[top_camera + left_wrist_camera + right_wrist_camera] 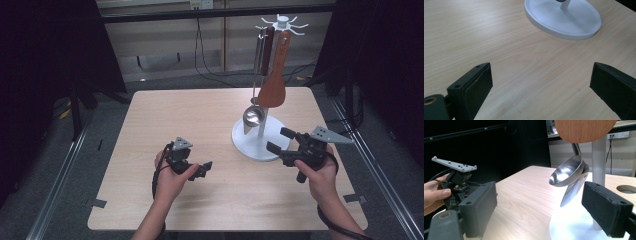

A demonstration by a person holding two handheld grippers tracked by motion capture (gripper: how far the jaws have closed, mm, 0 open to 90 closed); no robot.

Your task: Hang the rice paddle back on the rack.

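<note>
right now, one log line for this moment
left gripper open, empty | right gripper open, facing ladle | utensil stand untouched

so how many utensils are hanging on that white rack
3, all on the left side of the white hook rack: a steel ladle hanging lowest, a flat wooden spatula to its right, and a dark-handled utensil between them, its lower end hidden, so more may hang behind.
</note>
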